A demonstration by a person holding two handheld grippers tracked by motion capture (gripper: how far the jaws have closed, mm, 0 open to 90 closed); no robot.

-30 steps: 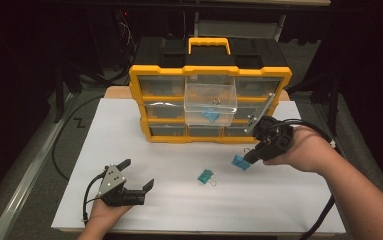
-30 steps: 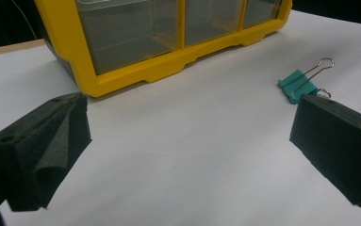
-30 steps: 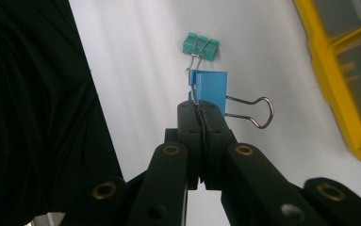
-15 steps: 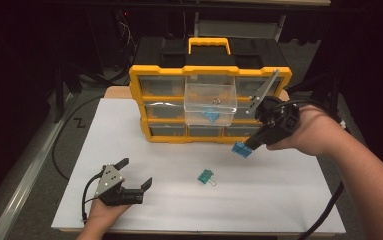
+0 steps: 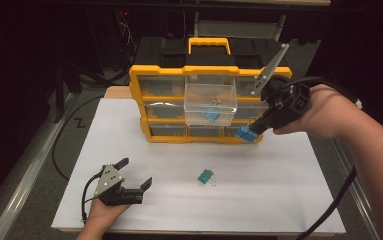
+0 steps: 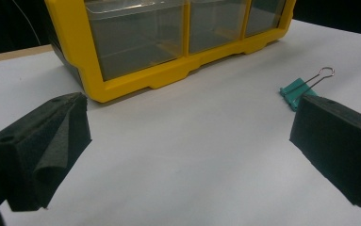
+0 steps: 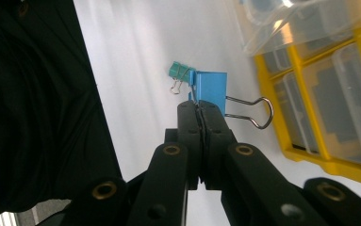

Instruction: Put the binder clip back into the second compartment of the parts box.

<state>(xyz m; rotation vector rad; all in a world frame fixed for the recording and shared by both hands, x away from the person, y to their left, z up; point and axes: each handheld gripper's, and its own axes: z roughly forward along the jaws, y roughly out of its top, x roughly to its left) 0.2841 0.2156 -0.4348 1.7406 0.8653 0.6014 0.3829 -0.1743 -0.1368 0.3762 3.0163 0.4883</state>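
My right gripper [image 5: 257,128] [image 7: 200,109] is shut on a blue binder clip [image 5: 246,134] [image 7: 212,88], held in the air just in front of the yellow drawer organizer [image 5: 161,94] [image 6: 135,84] [image 7: 329,155]. One clear drawer [image 5: 210,102] is pulled out of the organizer's middle and holds a blue clip [image 5: 210,115]. A teal binder clip [image 5: 205,176] [image 6: 297,89] [image 7: 176,71] lies on the white table. My left gripper [image 5: 131,174] [image 6: 187,146] rests open at the front left, nothing between its black foam pads [image 6: 46,141].
The white tabletop [image 5: 279,195] ends at a wooden front edge. A black cable [image 5: 61,145] trails off the left side. Dark surroundings and metal rails [image 5: 24,165] flank the table.
My right gripper has lifted the blue binder clip off the table and carried it up toward the organizer. The left gripper has stayed put.
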